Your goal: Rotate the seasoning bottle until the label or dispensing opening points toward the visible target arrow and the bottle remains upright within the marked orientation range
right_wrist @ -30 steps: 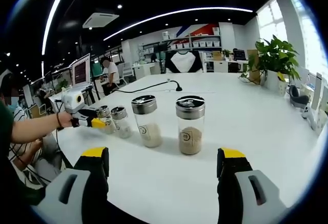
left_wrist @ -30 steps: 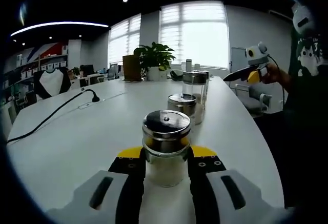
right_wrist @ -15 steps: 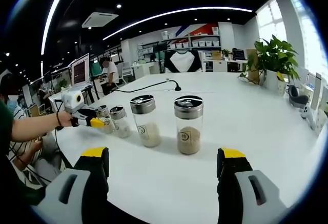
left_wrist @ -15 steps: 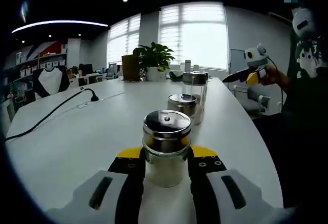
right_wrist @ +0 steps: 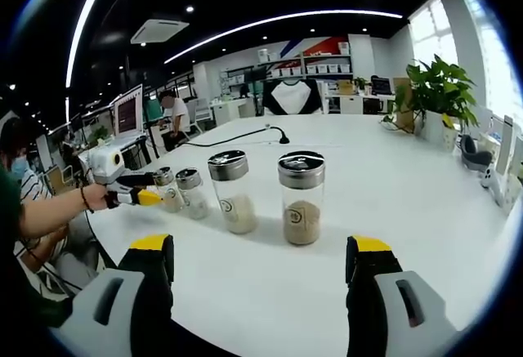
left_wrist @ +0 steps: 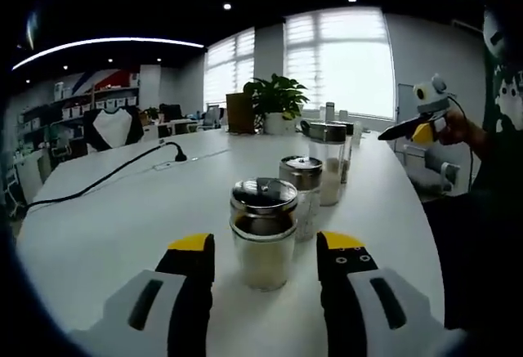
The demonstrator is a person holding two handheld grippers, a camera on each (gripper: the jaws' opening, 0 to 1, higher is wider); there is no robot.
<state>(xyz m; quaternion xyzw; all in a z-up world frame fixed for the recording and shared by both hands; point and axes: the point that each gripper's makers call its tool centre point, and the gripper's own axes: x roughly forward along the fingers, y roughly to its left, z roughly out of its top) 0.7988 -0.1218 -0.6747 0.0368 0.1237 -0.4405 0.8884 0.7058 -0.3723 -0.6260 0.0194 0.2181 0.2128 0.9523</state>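
Note:
A small glass seasoning jar (left_wrist: 264, 238) with a metal lid and pale contents stands upright on the white table (left_wrist: 106, 226). My left gripper (left_wrist: 267, 249) is open, one jaw on each side of the jar with a gap to the glass. Behind it stand a second jar (left_wrist: 302, 185) and a taller one (left_wrist: 329, 165) in a row. In the right gripper view the same row shows as several jars, from the tall one (right_wrist: 301, 198) to the smallest (right_wrist: 166, 187), where the left gripper (right_wrist: 135, 196) is held by a hand. My right gripper (right_wrist: 260, 251) is wide open, holding nothing.
A black power cable with a plug (left_wrist: 172, 154) lies across the table's left side. A potted plant (left_wrist: 278, 100) stands at the far end. The right gripper (left_wrist: 425, 116) hovers beyond the table's right edge. People sit at desks (right_wrist: 176, 112) behind.
My left gripper has opened and let go of the small jar, and has drawn back a little. The jar stays upright. The right gripper has held still.

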